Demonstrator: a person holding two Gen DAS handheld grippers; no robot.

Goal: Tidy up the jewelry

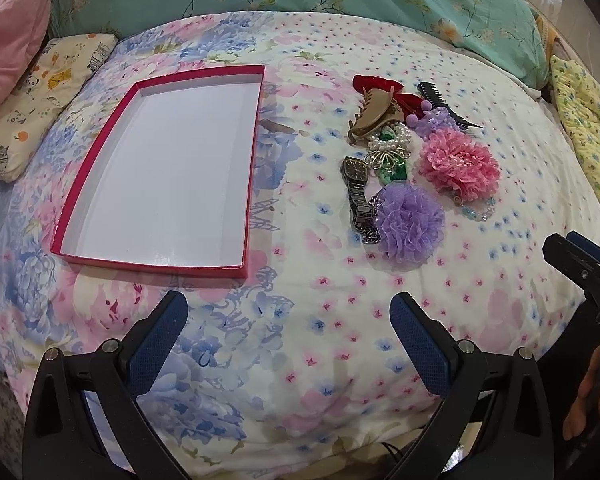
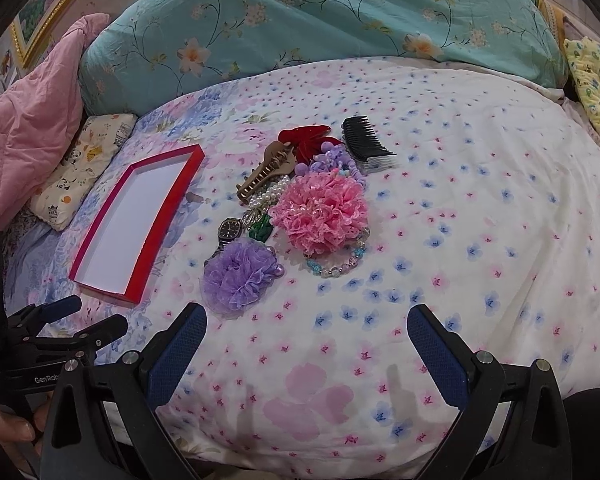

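Jewelry heap [image 1: 416, 160] right of red tray [image 1: 100, 184].
I hold left gripper [image 1: 288, 318] and right gripper [image 2: 306, 328] wide, nothing between.

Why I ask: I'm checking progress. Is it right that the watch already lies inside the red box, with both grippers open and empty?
Not quite. The watch lies on the bedspread in the pile beside the purple pom-pom; the red box holds nothing, as the left wrist view shows. The left gripper and right gripper are open and empty.
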